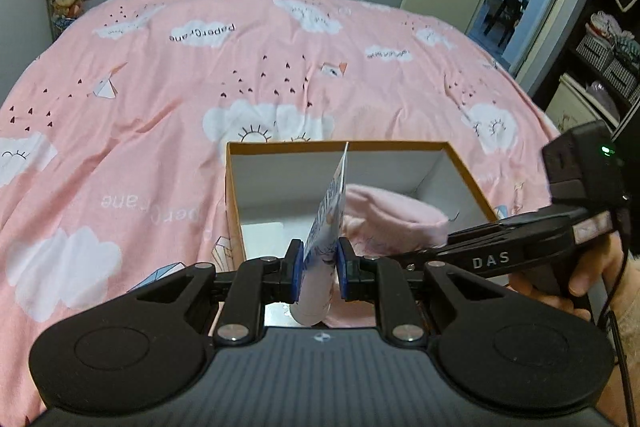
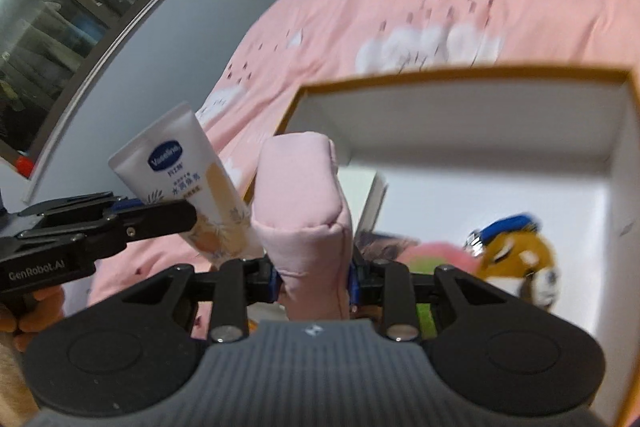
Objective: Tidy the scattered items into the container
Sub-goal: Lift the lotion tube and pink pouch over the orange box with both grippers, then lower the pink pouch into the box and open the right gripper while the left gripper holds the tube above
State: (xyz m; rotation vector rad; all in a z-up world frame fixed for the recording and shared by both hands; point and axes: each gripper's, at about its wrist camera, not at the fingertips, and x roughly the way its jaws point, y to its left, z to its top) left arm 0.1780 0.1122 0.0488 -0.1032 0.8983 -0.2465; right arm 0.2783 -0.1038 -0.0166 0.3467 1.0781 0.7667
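Pink bedding (image 1: 168,75) printed with clouds and paper cranes covers the bed and fills the background, with a dark shelf unit (image 1: 608,51) and an open doorway beyond it. On that bedding sits the box (image 1: 234,187), open-topped, white inside with an orange rim; everything else is placed against it.

Over the box's near edge, the right gripper (image 2: 314,277) has its jaws closed on a pink padded pouch (image 2: 304,195), which stands up between the pads. The pouch looks soft and light, likely to squash and sag, so a hold across its middle seems best.

Just beside it, also above the box's near side, the left gripper (image 1: 318,267) is clamped on a lotion tube (image 1: 326,223), pinched near the lower body with the crimped end pointing up. The tube looks light, smooth and somewhat squeezable; a firm grip on the flat body should keep it from slipping.

Inside the box, near its right wall, lie a brown plush toy with a blue cap (image 2: 516,255) and a pink-green soft item (image 2: 436,255).
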